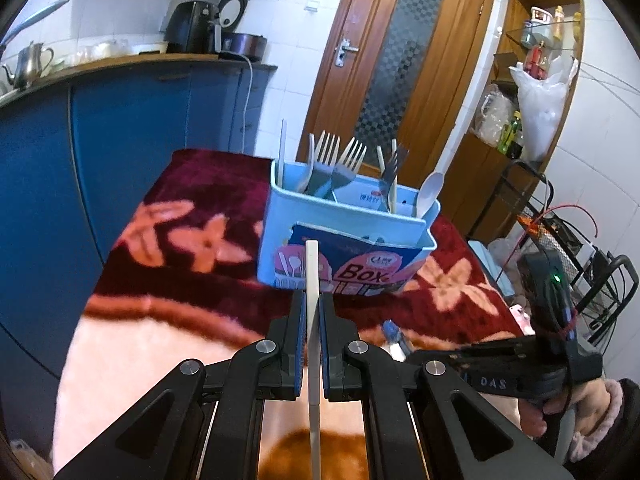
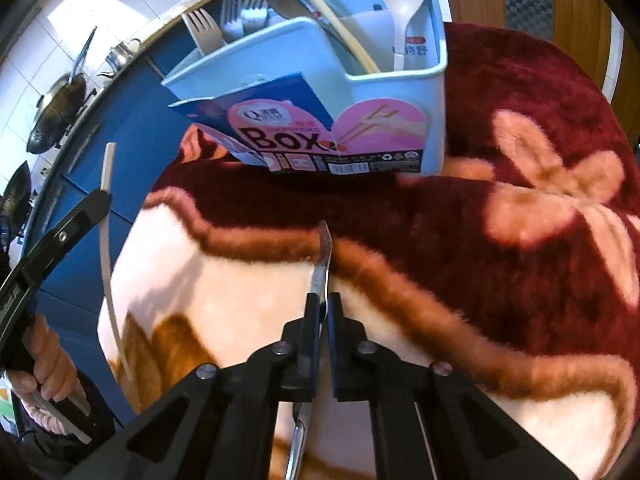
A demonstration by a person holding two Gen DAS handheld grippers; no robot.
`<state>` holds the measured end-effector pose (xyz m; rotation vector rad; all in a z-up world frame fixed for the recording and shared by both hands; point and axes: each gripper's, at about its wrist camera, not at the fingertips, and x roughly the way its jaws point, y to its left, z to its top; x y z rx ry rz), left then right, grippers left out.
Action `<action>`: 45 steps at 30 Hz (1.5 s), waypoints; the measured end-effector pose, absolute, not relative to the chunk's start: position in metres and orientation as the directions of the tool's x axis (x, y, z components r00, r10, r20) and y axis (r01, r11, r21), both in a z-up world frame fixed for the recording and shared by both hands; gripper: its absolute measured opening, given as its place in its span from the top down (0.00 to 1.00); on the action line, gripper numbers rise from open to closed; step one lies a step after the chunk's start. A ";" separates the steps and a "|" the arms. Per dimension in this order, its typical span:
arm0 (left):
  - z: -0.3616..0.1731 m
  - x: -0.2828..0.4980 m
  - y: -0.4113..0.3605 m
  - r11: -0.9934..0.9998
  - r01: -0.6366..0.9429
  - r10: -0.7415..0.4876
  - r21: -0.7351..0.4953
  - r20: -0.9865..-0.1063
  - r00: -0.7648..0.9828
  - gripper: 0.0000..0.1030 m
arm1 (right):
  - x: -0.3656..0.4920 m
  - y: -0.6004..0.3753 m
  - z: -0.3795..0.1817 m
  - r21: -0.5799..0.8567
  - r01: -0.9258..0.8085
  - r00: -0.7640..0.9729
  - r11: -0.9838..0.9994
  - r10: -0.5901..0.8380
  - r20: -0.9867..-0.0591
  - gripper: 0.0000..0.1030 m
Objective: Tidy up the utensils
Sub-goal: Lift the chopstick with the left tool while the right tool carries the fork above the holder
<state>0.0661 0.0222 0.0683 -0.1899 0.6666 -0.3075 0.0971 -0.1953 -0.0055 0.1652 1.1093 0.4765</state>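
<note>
A light blue utensil box (image 1: pixel 344 236) with a "Box" label stands on the blanket-covered table (image 1: pixel 192 216); it also shows in the right wrist view (image 2: pixel 400 92). It holds several forks (image 1: pixel 336 164), a white spoon (image 1: pixel 430 192) and chopsticks. My left gripper (image 1: pixel 313 304) is shut on a white chopstick (image 1: pixel 313 280), held in front of the box. My right gripper (image 2: pixel 323 308) is shut on a metal utensil handle (image 2: pixel 322 268), held above the blanket short of the box. The left gripper and its chopstick (image 2: pixel 106 224) show at the left of the right wrist view.
Blue kitchen cabinets (image 1: pixel 120 128) with a kettle (image 1: pixel 30 64) and appliances stand left of the table. A wooden door (image 1: pixel 396 52) is behind it. A wire rack (image 1: pixel 580 248) and shelves with bags stand at the right. My right gripper (image 1: pixel 520 364) is low at the right.
</note>
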 end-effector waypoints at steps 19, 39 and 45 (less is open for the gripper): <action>0.134 0.095 0.027 0.931 0.222 -0.317 -0.290 -0.339 0.886 0.94 | 0.043 -0.222 0.085 0.310 -0.304 0.746 0.901 0.427 -0.510 0.97; 0.152 0.177 0.017 0.933 0.141 -0.195 -0.330 -0.138 0.971 0.94 | 0.083 -0.224 0.129 0.168 -0.231 0.917 0.958 0.272 -0.293 0.97; 0.140 0.188 0.011 0.944 0.091 -0.131 -0.318 -0.106 0.986 0.94 | 0.108 -0.226 0.136 0.160 -0.193 0.945 0.968 0.227 -0.234 0.97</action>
